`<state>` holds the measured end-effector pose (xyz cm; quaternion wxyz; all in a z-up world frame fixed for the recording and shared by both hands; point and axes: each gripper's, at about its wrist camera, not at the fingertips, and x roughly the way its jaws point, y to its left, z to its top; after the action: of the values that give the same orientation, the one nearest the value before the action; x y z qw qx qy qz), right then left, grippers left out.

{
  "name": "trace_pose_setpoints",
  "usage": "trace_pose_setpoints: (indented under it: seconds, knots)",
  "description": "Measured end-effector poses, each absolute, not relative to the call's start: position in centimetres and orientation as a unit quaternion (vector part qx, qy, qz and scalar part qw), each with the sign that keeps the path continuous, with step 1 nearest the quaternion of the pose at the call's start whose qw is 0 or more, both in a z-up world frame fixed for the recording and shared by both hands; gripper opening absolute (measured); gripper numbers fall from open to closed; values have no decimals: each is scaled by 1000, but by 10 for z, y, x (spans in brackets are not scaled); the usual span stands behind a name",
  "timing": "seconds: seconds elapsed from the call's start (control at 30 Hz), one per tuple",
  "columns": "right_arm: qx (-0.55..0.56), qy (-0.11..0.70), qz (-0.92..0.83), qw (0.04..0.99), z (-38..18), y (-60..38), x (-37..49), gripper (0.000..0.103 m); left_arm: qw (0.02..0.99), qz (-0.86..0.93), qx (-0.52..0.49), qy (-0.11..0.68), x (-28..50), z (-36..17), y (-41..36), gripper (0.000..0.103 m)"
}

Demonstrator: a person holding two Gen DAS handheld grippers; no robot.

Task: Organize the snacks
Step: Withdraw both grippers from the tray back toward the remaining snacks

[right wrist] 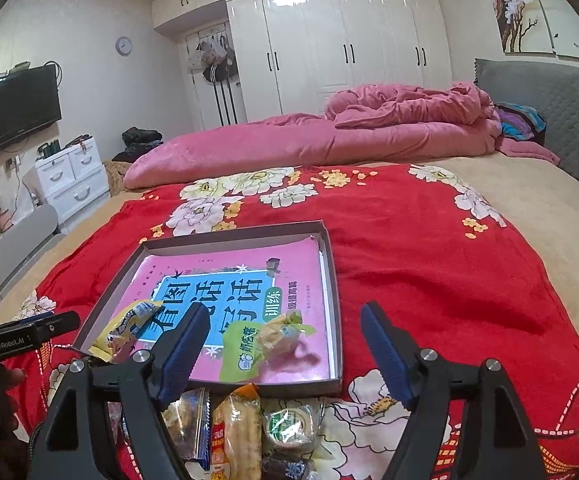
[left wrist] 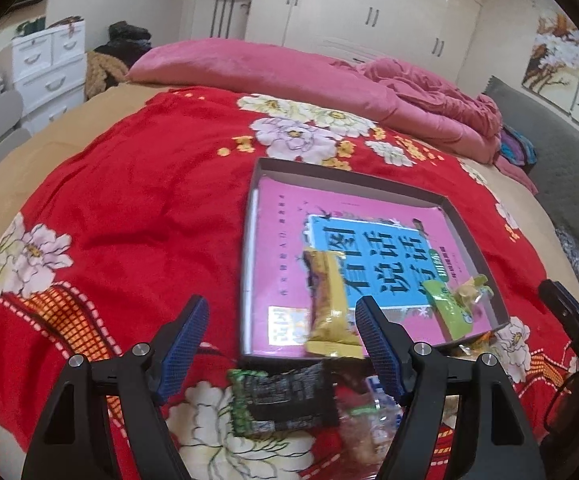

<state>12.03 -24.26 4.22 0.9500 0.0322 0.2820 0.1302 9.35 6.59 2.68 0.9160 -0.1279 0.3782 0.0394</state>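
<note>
A shallow grey box (left wrist: pixel 349 178) (right wrist: pixel 229 234) lies on the red floral blanket, with a pink book (left wrist: pixel 281 220) (right wrist: pixel 229 264) in its bottom. On the book rest a yellow snack bar (left wrist: pixel 329 304) (right wrist: pixel 125 328), a green packet (left wrist: pixel 449 312) (right wrist: pixel 241 348) and a small yellow wrapped sweet (left wrist: pixel 471 286) (right wrist: pixel 281 336). My left gripper (left wrist: pixel 281 344) hovers open over a black-and-green packet (left wrist: pixel 285 404) in front of the box. My right gripper (right wrist: pixel 285 348) stands open and holds nothing. Below it lie an orange-yellow packet (right wrist: pixel 237 424), a round green-labelled pastry (right wrist: pixel 289 424) and a biscuit packet (right wrist: pixel 189 416).
A rumpled pink quilt (left wrist: pixel 329 76) (right wrist: pixel 329 136) lies across the far side of the bed. A grey padded headboard (right wrist: pixel 549 96) is on the right, white drawers (right wrist: pixel 73 176) on the left. The other gripper's black body shows at the edge (right wrist: pixel 21 340).
</note>
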Motion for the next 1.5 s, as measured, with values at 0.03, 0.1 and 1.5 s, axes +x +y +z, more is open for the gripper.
trace_pose_setpoints:
  seconds: [0.03, 0.1, 1.5]
  knots:
    - [32, 282, 131, 950, 43, -243, 120, 78, 915, 42, -130, 379, 93, 26, 68, 77]
    - [29, 281, 131, 950, 43, -245, 117, 78, 914, 45, -132, 381, 91, 25, 72, 77]
    - [-1, 371, 121, 921, 8, -265, 90, 78, 876, -31, -125, 466, 55, -6, 20, 77]
